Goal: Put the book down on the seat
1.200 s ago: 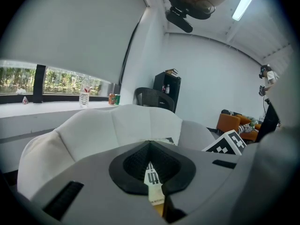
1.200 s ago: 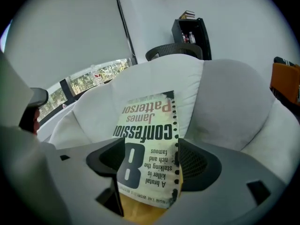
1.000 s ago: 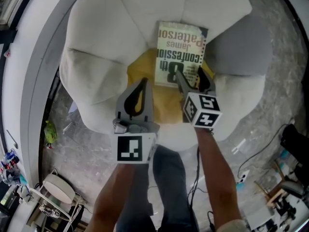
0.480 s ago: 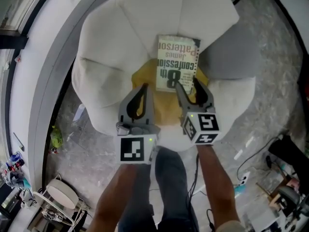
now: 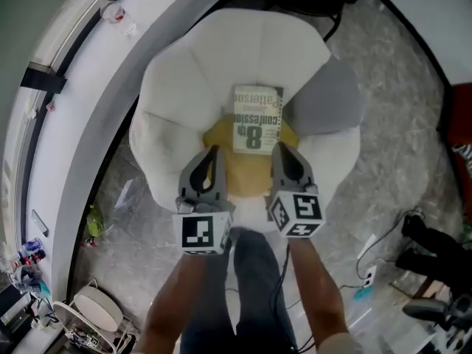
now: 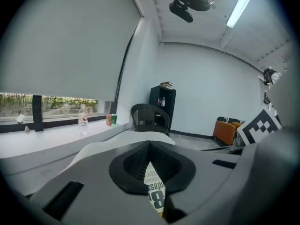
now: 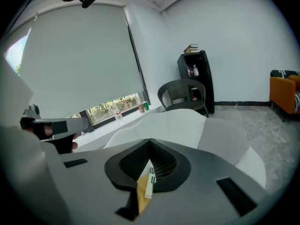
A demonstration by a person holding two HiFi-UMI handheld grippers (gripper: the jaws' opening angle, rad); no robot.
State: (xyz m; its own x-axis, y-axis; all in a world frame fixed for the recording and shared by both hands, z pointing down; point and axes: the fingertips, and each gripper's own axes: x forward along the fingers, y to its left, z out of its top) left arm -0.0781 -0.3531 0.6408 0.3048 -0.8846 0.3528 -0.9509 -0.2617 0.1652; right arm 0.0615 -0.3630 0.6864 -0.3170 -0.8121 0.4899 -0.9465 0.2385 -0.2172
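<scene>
The book (image 5: pixel 257 119), pale with a large "8" on its cover, lies flat on the yellow seat cushion (image 5: pixel 225 161) of a white armchair (image 5: pixel 181 87). Neither gripper touches it. My right gripper (image 5: pixel 279 147) sits just short of the book's near edge, shut and empty. My left gripper (image 5: pixel 214 150) hovers over the cushion to the book's left, also shut and empty. In the left gripper view the book (image 6: pixel 155 192) shows through the hole below the shut jaws (image 6: pixel 150 144). The right gripper view shows the book's edge (image 7: pixel 149 183) and the cushion (image 7: pixel 141 196) below its shut gripper (image 7: pixel 150 141).
A grey pillow (image 5: pixel 324 98) leans at the chair's right. A curved white ledge (image 5: pixel 74 131) runs along the left, with a bottle (image 6: pixel 83 121) and cans on it. A black chair (image 6: pixel 149 118), a black shelf (image 6: pixel 162 104) and an orange sofa (image 6: pixel 226 130) stand beyond. Cables (image 5: pixel 369 257) lie on the floor.
The right gripper stood open at the book's near edge, then drew back toward me and shut empty. The book stays on the seat. The left gripper also moved back slightly.
</scene>
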